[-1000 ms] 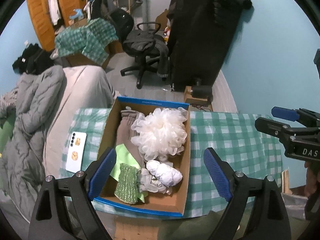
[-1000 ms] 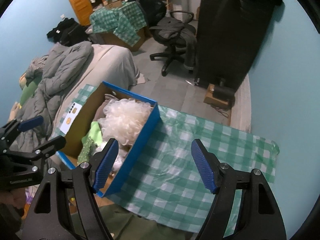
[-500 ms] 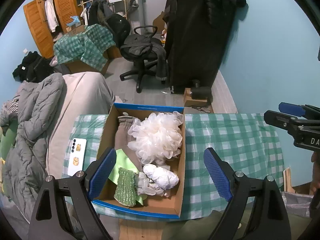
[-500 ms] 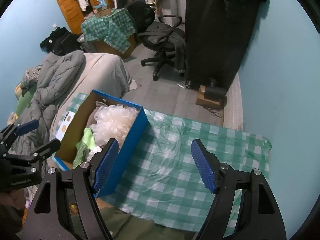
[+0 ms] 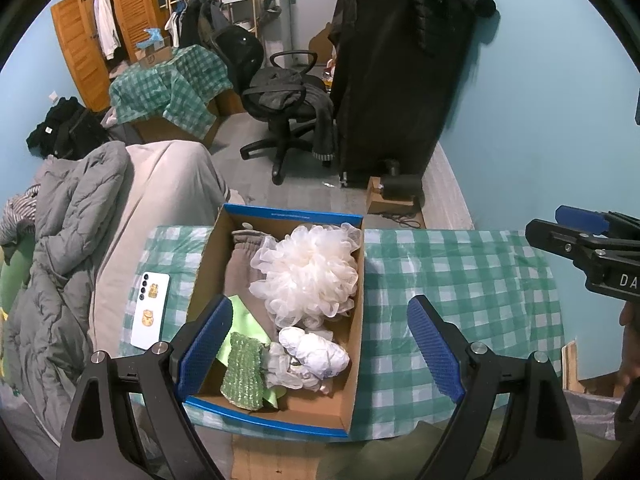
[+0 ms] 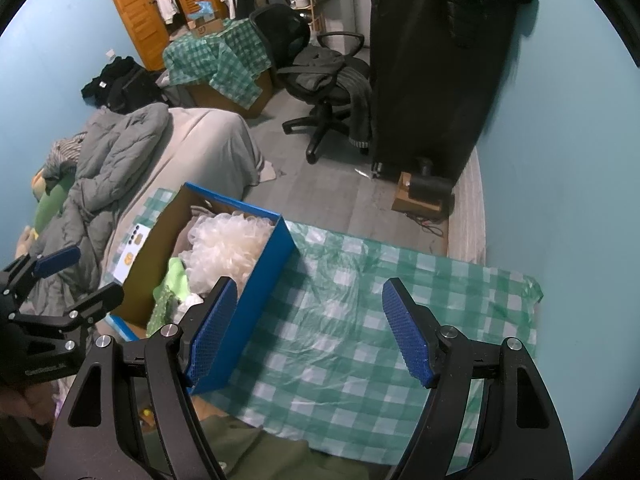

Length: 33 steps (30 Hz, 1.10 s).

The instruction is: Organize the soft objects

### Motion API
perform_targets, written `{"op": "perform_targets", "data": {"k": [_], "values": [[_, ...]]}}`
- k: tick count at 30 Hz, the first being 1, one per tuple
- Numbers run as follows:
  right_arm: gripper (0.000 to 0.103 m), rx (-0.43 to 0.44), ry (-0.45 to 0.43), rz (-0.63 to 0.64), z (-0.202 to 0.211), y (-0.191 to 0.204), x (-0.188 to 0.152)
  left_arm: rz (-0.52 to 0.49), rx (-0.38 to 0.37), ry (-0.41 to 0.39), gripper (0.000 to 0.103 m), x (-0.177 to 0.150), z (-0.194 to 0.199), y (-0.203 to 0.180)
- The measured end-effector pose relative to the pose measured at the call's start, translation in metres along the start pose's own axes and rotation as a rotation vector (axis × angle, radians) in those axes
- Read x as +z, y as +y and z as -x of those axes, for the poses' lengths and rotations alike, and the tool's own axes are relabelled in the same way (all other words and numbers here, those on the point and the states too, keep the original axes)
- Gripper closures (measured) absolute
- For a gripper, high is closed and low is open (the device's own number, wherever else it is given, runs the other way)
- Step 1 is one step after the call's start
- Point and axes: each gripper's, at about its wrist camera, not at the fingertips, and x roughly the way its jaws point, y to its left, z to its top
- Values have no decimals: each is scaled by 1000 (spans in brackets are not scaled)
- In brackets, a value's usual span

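Soft objects fill the blue-sided cardboard box (image 5: 280, 216) at the left end of the green-checked tablecloth (image 5: 460, 280): a frilly white mesh bath pouf (image 5: 308, 276) toward the far wall, a crumpled white cloth bundle (image 5: 316, 352) and a green knitted scrubber (image 5: 242, 368) near the front edge. Both the left gripper (image 5: 320, 344) and right gripper (image 6: 308, 332) hover wide apart, holding nothing. A white phone (image 5: 150, 310) lies beside the box's left wall.

White letters "DA", cut off by the frame edge, stand on the right hand-held gripper (image 5: 592, 236); other print is illegible.
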Motion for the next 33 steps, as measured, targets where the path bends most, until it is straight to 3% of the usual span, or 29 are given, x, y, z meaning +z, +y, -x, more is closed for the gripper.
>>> {"op": "perform_targets", "data": {"k": [33], "values": [[28, -1, 4, 0, 0, -1, 2, 19, 3, 42, 13, -4, -4, -3]]}}
